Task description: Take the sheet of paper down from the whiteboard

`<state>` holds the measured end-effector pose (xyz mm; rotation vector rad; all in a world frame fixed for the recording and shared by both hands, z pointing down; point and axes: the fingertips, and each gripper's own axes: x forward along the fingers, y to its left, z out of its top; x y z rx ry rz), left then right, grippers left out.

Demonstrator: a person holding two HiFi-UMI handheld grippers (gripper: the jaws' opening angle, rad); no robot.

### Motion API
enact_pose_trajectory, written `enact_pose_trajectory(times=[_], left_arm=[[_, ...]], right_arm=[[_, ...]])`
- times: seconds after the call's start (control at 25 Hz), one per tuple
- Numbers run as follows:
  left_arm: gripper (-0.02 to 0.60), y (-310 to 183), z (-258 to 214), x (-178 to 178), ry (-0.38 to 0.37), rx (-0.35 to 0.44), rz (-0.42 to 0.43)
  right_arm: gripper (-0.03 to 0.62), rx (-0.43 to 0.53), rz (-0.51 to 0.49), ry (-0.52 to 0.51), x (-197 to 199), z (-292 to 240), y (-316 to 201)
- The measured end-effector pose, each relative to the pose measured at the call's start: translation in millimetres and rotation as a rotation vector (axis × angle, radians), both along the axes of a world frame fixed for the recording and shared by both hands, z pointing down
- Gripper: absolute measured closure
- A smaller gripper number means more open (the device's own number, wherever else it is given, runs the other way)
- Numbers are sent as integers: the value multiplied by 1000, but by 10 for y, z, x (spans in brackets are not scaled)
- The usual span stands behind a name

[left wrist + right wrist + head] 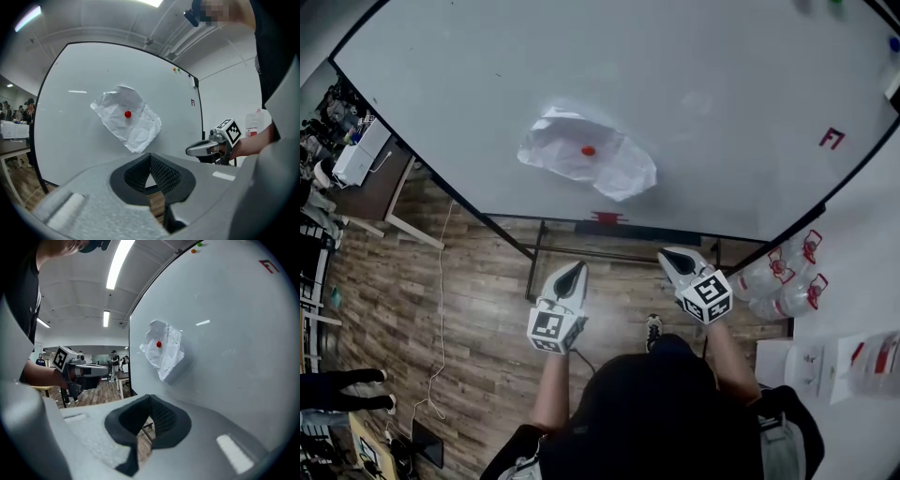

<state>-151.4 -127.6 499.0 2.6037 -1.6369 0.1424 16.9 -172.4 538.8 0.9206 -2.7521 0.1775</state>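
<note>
A crumpled white sheet of paper (pixel 586 155) hangs on the whiteboard (pixel 722 112), pinned by a small red magnet (pixel 588 150). In the left gripper view the paper (pixel 127 117) sits ahead and above the jaws, with its red magnet (pixel 127 114) at the centre. The right gripper view has the paper (pixel 164 348) to the upper middle. My left gripper (pixel 572 277) and right gripper (pixel 676 260) are held side by side below the board's lower edge, both shut and empty, well short of the paper.
Clear plastic bottles with red caps (pixel 783 277) stand at the right by the board's corner. A white table (pixel 853 366) with papers is at the right. A red mark (pixel 832 138) is on the board. A desk with clutter (pixel 356 155) is at the left.
</note>
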Motion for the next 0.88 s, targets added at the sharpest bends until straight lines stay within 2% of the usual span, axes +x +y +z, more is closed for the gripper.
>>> enact_pose_trajectory(times=[0.4, 0.68, 0.8, 0.88], left_arm=[[572, -476, -111, 80, -6, 11, -39], [572, -781, -179, 192, -14, 26, -65], [572, -897, -219, 230, -19, 36, -77], [572, -964, -253, 240, -24, 45, -89]], right_arm=[[591, 32, -39, -21, 73, -232, -569], [591, 106, -82, -66, 136, -631, -849], [591, 98, -110, -130, 147, -762, -982], [589, 126, -132, -149, 126, -847, -1040]])
